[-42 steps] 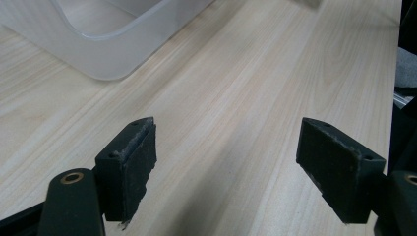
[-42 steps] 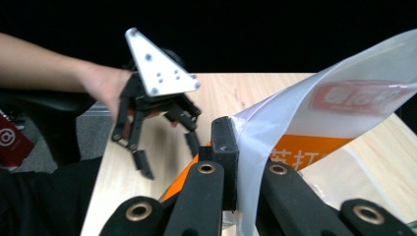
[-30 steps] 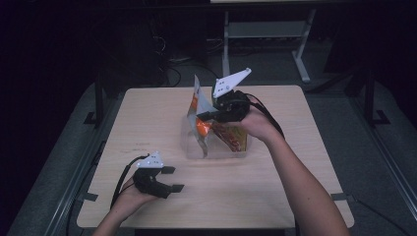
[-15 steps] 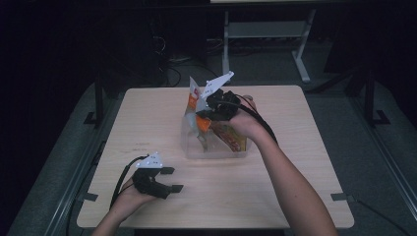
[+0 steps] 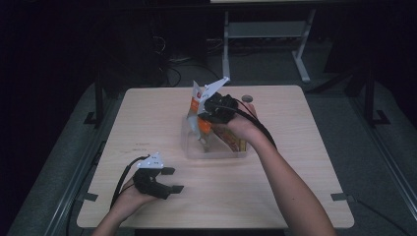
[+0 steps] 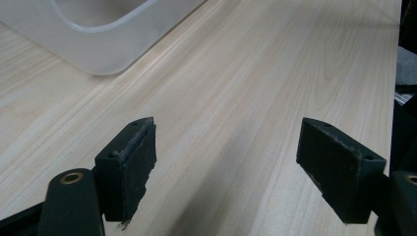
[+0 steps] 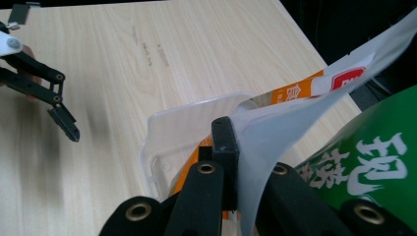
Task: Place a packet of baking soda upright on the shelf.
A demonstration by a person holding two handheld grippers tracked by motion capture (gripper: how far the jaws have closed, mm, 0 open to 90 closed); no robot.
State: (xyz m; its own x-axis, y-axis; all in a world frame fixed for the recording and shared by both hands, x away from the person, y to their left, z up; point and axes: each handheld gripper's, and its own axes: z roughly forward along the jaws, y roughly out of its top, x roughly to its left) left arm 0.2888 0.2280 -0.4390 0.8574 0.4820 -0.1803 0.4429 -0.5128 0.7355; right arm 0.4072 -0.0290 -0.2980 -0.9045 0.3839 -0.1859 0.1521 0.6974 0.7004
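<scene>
Right tongs [image 7: 231,162] on orange-white packet [image 7: 295,91]

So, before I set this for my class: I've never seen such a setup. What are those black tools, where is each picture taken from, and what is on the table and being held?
A person sits at a wooden table with a hand-held two-jaw gripper in each hand; there is no robot arm. The high view looks down from above the person. The other two come from cameras riding on the grippers, looking along their black jaws.

The left gripper rests low over the table, jaws apart with nothing between them. The right gripper is shut on a white and orange snack packet, holding it over a clear plastic box. A green packet sits close beside that camera, and more orange packaging lies inside the box.
</scene>
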